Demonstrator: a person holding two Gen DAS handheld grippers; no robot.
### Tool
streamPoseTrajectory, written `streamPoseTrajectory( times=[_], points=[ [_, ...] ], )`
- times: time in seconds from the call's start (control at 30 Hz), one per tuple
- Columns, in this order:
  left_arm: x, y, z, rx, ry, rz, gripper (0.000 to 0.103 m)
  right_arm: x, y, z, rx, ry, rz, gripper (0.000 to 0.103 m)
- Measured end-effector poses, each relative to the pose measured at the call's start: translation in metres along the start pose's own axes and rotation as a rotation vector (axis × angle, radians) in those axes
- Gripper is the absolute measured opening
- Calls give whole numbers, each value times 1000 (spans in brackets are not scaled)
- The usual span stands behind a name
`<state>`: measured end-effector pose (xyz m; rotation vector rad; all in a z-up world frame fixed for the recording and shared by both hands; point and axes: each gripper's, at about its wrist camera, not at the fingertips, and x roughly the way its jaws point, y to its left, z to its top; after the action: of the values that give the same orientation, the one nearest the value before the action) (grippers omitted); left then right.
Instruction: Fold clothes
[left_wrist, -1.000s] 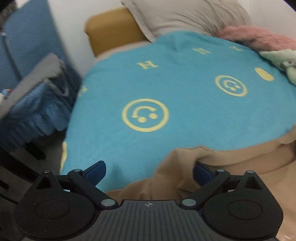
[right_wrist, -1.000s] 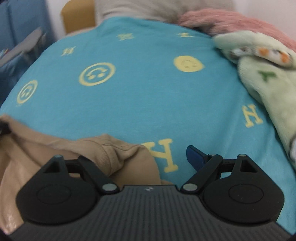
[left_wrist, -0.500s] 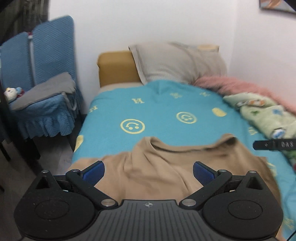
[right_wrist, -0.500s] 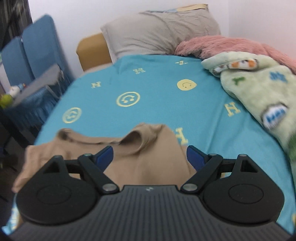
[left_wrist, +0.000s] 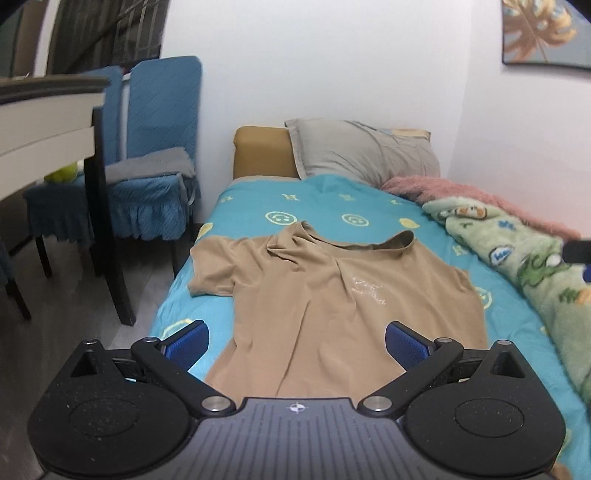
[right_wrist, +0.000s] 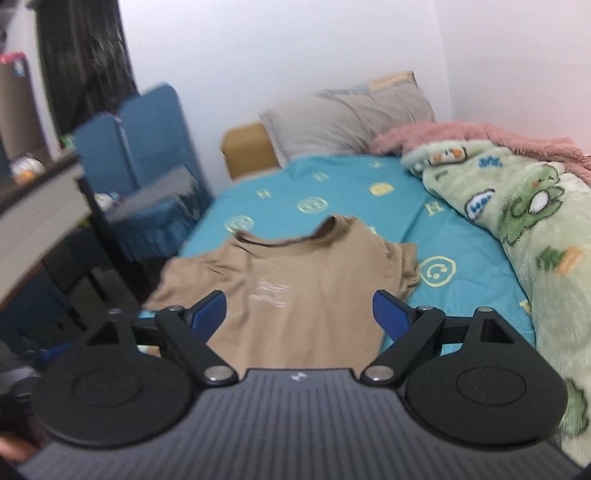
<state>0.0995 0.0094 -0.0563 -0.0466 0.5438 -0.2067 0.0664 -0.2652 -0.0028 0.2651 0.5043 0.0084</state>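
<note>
A tan T-shirt lies spread face up on the turquoise bed sheet, collar toward the pillow, with a small white print on its chest. Its collar is rumpled and one sleeve reaches the bed's left edge. In the right wrist view the same T-shirt lies below and ahead. My left gripper hangs open above the shirt's lower part, with nothing between its blue pads. Held just as wide, my right gripper is open and empty above the shirt. Neither touches the cloth.
A grey pillow lies at the bed's head. A green cartoon blanket and a pink fleece fill the bed's right side. Blue-covered chairs and a white table with a dark leg stand left of the bed.
Both grippers have pulled back and up from the shirt's collar end, so the whole shirt and the room are now in view. The shirt lies flat on the sheet.
</note>
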Motion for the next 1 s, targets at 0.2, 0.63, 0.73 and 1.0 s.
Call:
streamPoseTrajectory(
  times=[0.2, 0.63, 0.73, 1.0],
  points=[
    [7, 17, -8, -92, 38, 31, 102, -25, 0, -18, 27, -61, 35, 88],
    [38, 43, -16, -232, 110, 80, 101, -11, -19, -20, 105, -56, -7, 88],
    [55, 54, -15, -305, 141, 76, 100, -7, -24, -20, 134, -38, -4, 88],
    [110, 87, 2, -483, 153, 107, 97, 4, -36, -22, 207, 14, -13, 88]
  ],
)
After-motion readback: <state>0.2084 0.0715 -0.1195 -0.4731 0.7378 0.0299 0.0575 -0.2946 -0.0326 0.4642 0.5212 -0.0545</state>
